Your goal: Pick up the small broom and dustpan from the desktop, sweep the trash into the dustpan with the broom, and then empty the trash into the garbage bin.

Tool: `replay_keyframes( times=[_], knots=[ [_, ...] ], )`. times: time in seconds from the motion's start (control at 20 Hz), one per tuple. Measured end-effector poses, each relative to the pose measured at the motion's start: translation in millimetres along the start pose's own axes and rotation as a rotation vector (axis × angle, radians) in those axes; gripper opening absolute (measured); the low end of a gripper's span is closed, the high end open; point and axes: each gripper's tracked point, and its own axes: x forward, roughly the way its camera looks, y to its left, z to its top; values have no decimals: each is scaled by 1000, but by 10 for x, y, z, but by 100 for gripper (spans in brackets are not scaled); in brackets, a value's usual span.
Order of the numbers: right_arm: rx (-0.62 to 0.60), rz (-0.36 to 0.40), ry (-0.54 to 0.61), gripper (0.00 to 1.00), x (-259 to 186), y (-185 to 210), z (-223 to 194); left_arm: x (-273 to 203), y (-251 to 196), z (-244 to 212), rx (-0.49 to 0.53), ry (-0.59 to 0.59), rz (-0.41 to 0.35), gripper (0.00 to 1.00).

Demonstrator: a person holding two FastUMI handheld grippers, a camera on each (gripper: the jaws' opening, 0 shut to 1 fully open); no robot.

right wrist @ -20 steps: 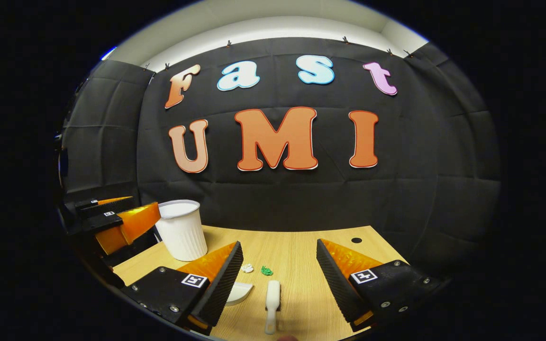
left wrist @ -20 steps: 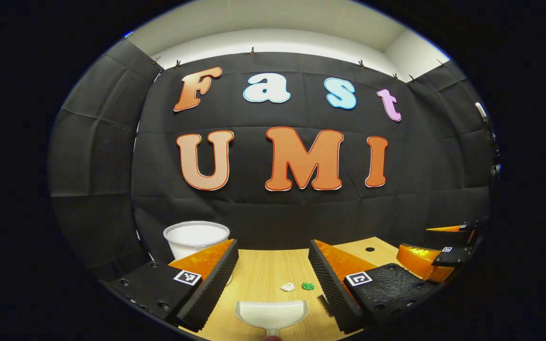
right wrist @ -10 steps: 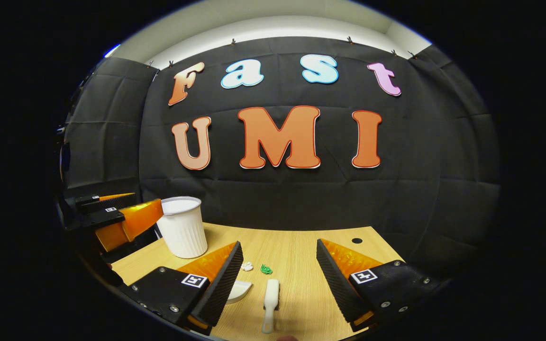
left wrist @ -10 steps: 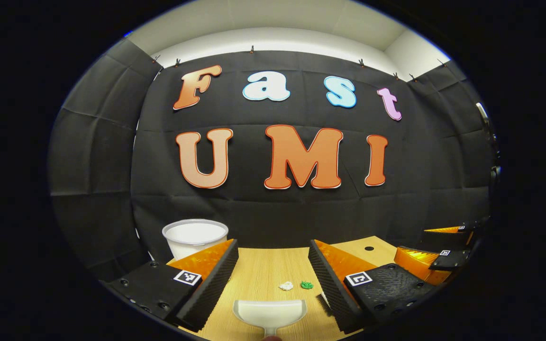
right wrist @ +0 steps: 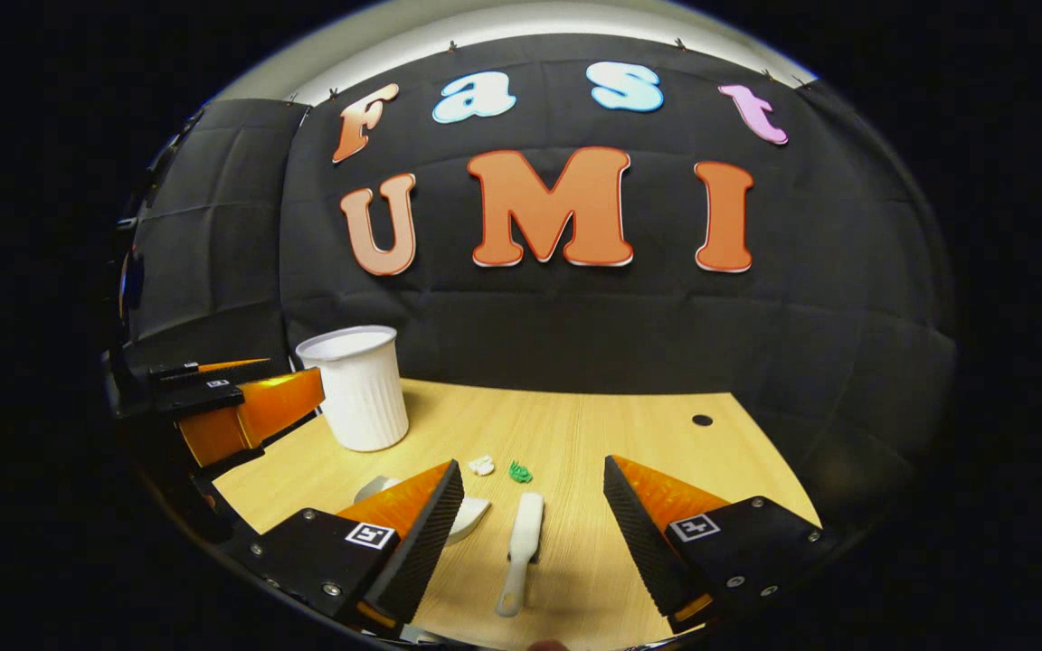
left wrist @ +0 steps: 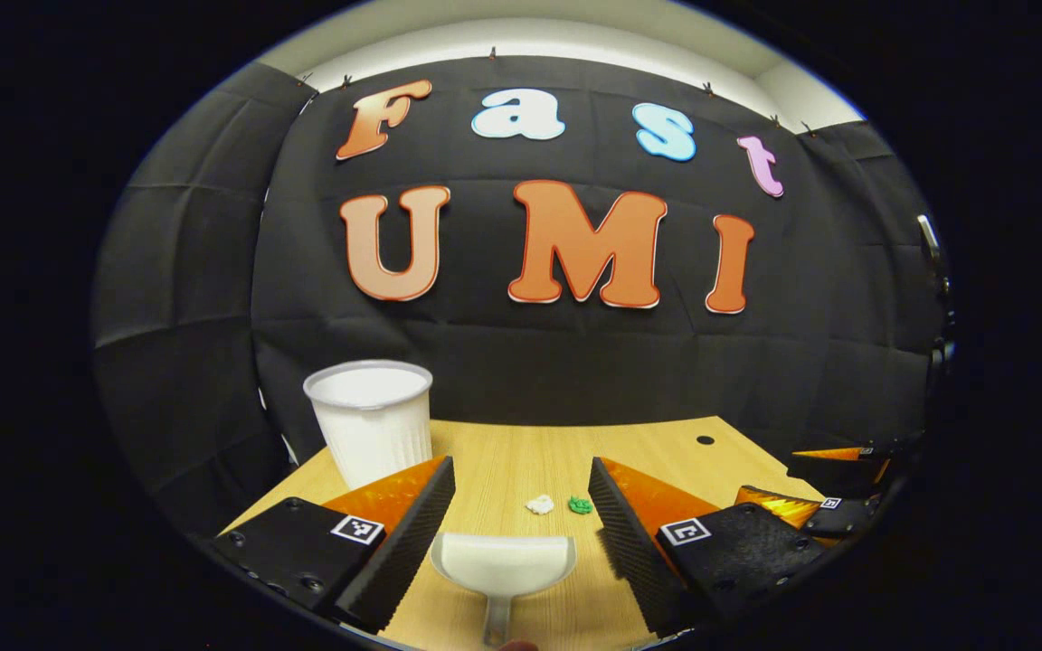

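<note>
A white dustpan (left wrist: 501,565) lies flat on the wooden desktop (left wrist: 666,443), its handle toward me, between and below the fingers of my open left gripper (left wrist: 521,463). Beyond it lie a white scrap (left wrist: 539,504) and a green scrap (left wrist: 580,504). In the right gripper view a white small broom (right wrist: 521,547) lies lengthwise on the desk between the fingers of my open right gripper (right wrist: 534,464), which touches nothing. The dustpan (right wrist: 471,515) is partly hidden behind that gripper's left finger. The white scrap (right wrist: 482,465) and green scrap (right wrist: 520,472) sit just past the broom.
A white ribbed garbage bin (left wrist: 372,420) stands upright at the desk's back left, also the bin (right wrist: 355,387) in the right gripper view. A small round hole (right wrist: 702,419) marks the desk's back right. The other gripper shows at each view's edge (left wrist: 833,506) (right wrist: 241,407).
Both views now look down more, so more desktop, the whole bin and the dustpan's handle show. The broom, dustpan and scraps lie where they were; both grippers stay open.
</note>
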Motion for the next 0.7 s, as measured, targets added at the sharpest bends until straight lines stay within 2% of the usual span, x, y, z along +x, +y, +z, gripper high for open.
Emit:
replay_keyframes(
  times=[0.25, 0.45, 0.7],
  knots=[
    [-33, 63, 135, 94, 119, -19, -473, -8, 41, -529, -20, 139, 73, 95],
    [-33, 107, 261, 94, 223, 96, -865, -60, 107, -966, -19, 264, 91, 95],
    [-29, 76, 396, 94, 464, 208, -1222, 235, 293, -1476, -51, 426, 75, 95]
  ],
)
